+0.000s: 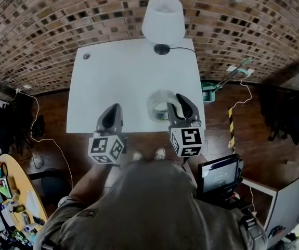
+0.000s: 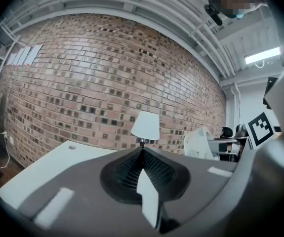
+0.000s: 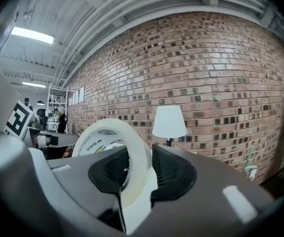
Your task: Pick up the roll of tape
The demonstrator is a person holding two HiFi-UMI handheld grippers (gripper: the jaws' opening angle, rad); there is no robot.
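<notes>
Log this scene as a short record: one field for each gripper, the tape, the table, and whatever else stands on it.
left gripper: jaws together, nothing between them
right gripper: jaws closed on the roll of tape
roll of tape: white, on edge between the right jaws, over the table's near right part
table: white, set against a brick wall
lamp: white shade, dark base, at the table's far edge
</notes>
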